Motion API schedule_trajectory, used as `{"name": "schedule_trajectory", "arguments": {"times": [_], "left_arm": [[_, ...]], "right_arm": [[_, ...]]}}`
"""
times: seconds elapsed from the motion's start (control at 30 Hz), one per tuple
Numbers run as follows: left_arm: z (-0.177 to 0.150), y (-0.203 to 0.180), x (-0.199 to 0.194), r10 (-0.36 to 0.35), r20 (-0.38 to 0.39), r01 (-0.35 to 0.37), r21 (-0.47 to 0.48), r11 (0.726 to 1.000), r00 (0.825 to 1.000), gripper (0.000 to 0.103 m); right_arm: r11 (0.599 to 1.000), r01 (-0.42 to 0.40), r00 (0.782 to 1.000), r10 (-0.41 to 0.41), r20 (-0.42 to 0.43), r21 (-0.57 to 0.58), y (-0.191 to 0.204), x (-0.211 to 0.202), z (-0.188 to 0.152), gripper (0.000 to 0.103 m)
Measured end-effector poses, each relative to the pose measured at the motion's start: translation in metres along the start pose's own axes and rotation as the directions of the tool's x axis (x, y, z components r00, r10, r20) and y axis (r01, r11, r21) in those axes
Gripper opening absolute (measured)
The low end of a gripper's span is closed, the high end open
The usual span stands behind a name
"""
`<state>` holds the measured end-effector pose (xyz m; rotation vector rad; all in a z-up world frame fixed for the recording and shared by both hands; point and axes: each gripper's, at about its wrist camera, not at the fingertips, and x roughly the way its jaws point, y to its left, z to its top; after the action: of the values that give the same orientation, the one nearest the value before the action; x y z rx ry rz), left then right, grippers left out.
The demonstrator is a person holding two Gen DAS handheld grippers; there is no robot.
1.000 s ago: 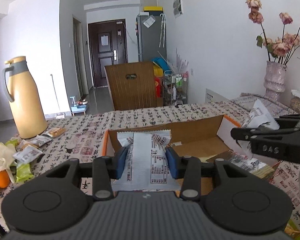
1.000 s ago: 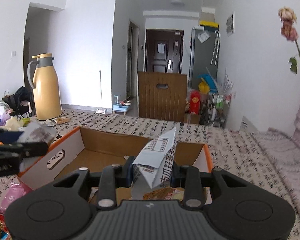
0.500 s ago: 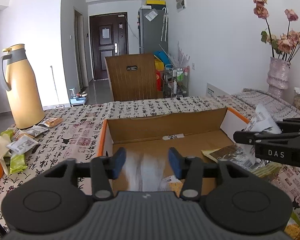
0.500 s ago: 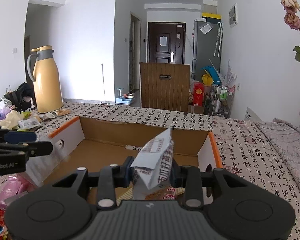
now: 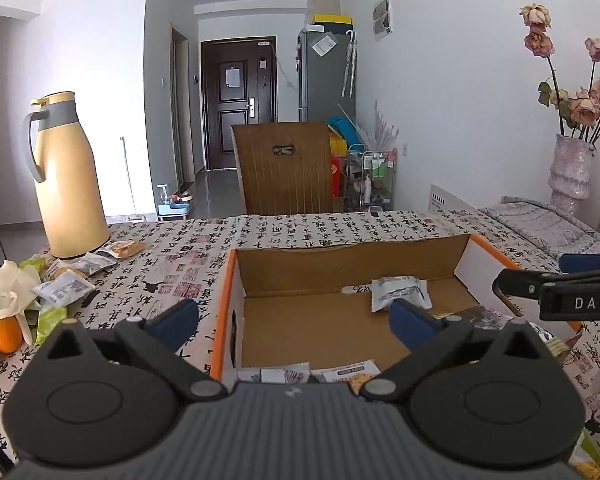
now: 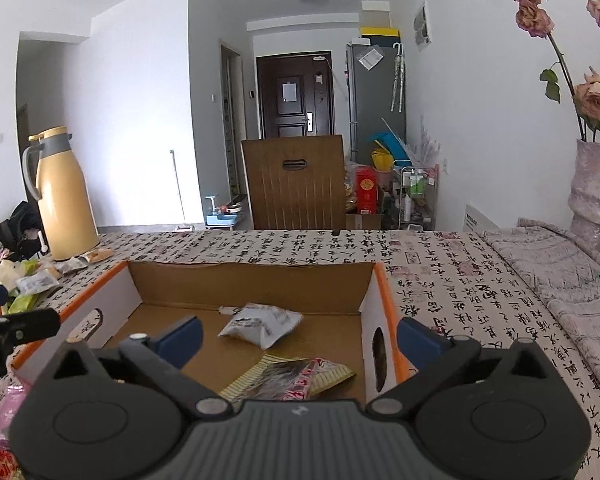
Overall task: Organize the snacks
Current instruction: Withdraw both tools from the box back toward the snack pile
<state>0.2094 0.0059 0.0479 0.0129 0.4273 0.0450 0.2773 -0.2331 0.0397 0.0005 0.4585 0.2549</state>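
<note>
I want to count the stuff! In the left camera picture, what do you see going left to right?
Oranges → yellow jug → wooden chair → white snack packet in the cardboard box → pink vase with flowers.

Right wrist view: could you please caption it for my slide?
Right claw opening, empty, above the cardboard box holding a white snack packet and a dark one.
</note>
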Motion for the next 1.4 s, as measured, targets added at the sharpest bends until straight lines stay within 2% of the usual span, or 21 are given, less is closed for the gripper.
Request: {"name": "schedule_trajectory", "arguments": {"times": [0.43, 0.77, 1.07, 1.4], "left_arm": [[0.007, 0.002, -0.011, 0.002, 0.014, -0.002, -0.003, 1.000, 1.000, 0.103], [0.006, 0.005, -0.036, 0.002, 0.023, -0.002, 0.004, 1.000, 1.000, 0.103], [-0.010, 0.009, -0.063, -0.010, 0.000, 0.010, -0.005, 1.000, 1.000, 0.103], [-0.043, 0.015, -0.086, -0.026, -0.062, 0.023, -0.046, 0.999, 0.998, 0.103]], "right_arm": [[1.000, 0.014, 1.000, -0.013, 0.028, -0.025, 0.005, -0.015, 0.007, 0.103], [0.999, 0.026, 0.999, -0.024, 0.041, -0.043, 0.010, -0.049, 0.006, 0.103], [0.998, 0.014, 1.000, -0.013, 0.021, -0.057, 0.016, -0.083, -0.018, 0.103], [0.999, -0.008, 1.000, 0.007, -0.021, -0.034, 0.022, -0.113, -0.057, 0.103]]}}
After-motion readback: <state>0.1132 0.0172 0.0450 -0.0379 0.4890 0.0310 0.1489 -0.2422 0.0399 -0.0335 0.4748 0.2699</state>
